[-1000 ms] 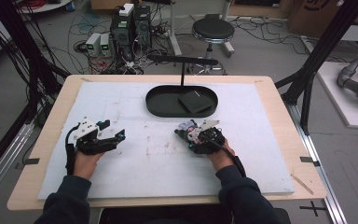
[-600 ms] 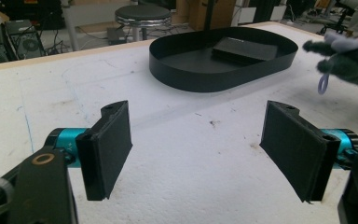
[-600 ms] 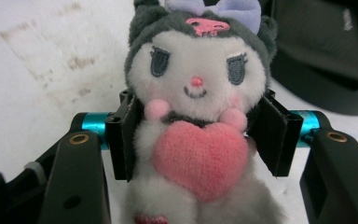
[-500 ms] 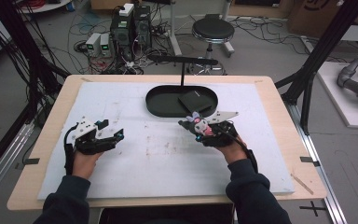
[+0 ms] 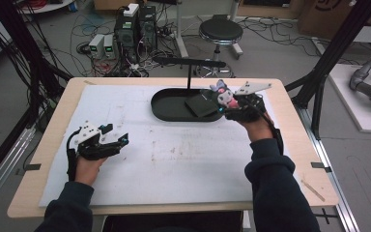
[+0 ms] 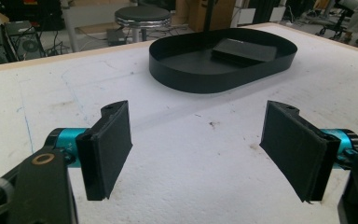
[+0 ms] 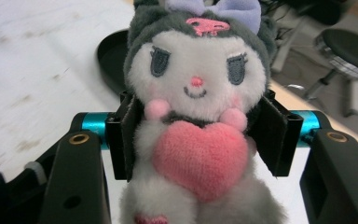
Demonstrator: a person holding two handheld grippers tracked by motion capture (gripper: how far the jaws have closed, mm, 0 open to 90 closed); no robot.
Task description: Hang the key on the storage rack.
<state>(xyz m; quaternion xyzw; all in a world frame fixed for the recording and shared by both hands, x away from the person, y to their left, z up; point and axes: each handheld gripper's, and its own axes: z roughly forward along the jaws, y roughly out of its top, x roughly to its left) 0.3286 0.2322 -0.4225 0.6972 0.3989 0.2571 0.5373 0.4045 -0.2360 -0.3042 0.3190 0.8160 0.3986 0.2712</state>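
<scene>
Right gripper (image 5: 228,102): clamped on plush (image 7: 196,116), lifted off the mat since a second ago, now at the tray's (image 5: 166,112) right end, apparently above its rim. Left gripper (image 6: 198,154): jaws apart, empty, unmoved on the mat (image 5: 174,154).

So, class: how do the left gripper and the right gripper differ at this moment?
The left gripper is open with nothing between its pads; the right gripper is shut on a plush toy. The left gripper sits low over the table, the right gripper is raised beside the black tray. Both have black pads.
</scene>
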